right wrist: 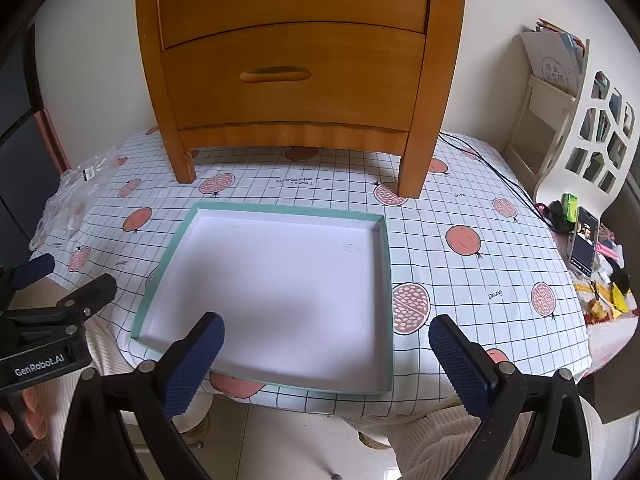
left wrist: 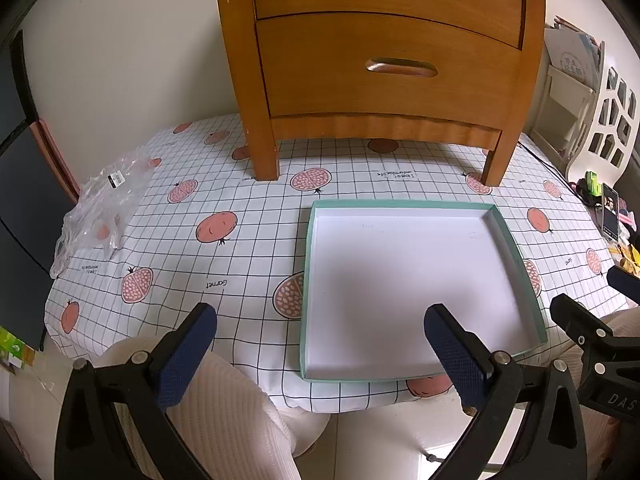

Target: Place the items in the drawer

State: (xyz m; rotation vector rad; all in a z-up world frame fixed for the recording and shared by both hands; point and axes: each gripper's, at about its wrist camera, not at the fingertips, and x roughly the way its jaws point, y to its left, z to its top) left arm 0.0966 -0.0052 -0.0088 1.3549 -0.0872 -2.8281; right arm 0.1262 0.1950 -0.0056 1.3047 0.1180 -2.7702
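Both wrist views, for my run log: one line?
left gripper open | right gripper open | tray empty | drawers shut

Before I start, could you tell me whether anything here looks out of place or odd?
Yes: the teal-rimmed tray holds nothing, so no items to put away are in view, and both drawers of the wooden nightstand are shut. A crumpled clear plastic bag lies at the table's left edge. Both grippers are open and hold nothing.

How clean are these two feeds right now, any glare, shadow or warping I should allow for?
Left wrist view: fisheye bows the cabinet sides outward; a soft shadow lies across the tray floor; corners are black vignette. Right wrist view: same bowing and shadow on the tray; no harsh glare; the phone at the edge looks squeezed.
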